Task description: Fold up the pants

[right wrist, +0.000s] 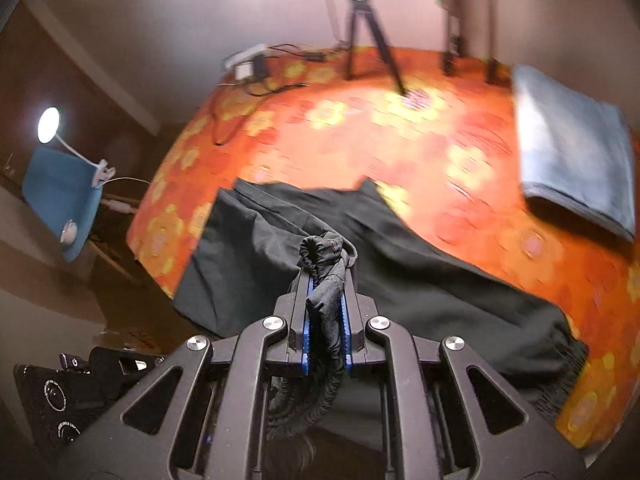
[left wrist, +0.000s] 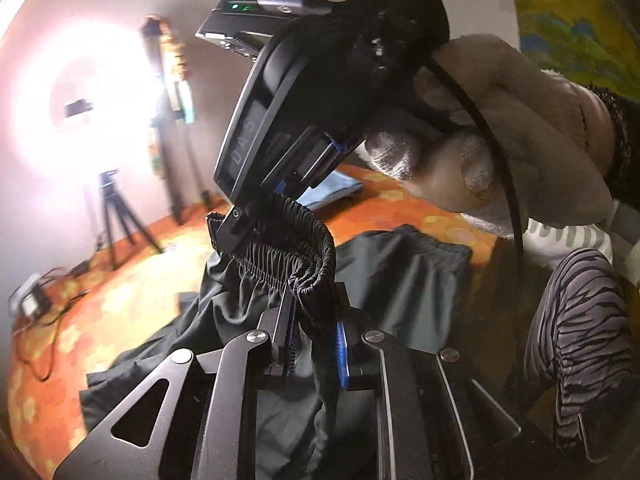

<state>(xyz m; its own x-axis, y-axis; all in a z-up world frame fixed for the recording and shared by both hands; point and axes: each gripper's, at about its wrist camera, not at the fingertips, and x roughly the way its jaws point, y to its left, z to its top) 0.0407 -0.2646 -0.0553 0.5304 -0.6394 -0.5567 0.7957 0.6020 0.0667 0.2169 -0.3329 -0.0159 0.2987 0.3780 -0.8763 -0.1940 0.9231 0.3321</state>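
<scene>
Dark pants (right wrist: pixel 400 276) spread over an orange flowered bed (right wrist: pixel 420 128), waistband (left wrist: pixel 288 236) lifted clear of it. Left tool (left wrist: pixel 316 344) pinching the gathered elastic waistband between blue pads (left wrist: pixel 342 356). Right tool (right wrist: pixel 326 320) pinching a bunched fold of the same waistband, cloth pressed between both fingers. In the left view, right tool seen close ahead, gripped by a gloved hand (left wrist: pixel 500 132). Pant legs trailing away across the bed toward its left edge. Folded blue towel (right wrist: pixel 572 148) lying apart, on the far right of the bed. Tripod (right wrist: pixel 368 28) standing at the far side. Small lit lamp (right wrist: pixel 50 124) clipped to a blue chair (right wrist: pixel 60 200) beside the bed.
</scene>
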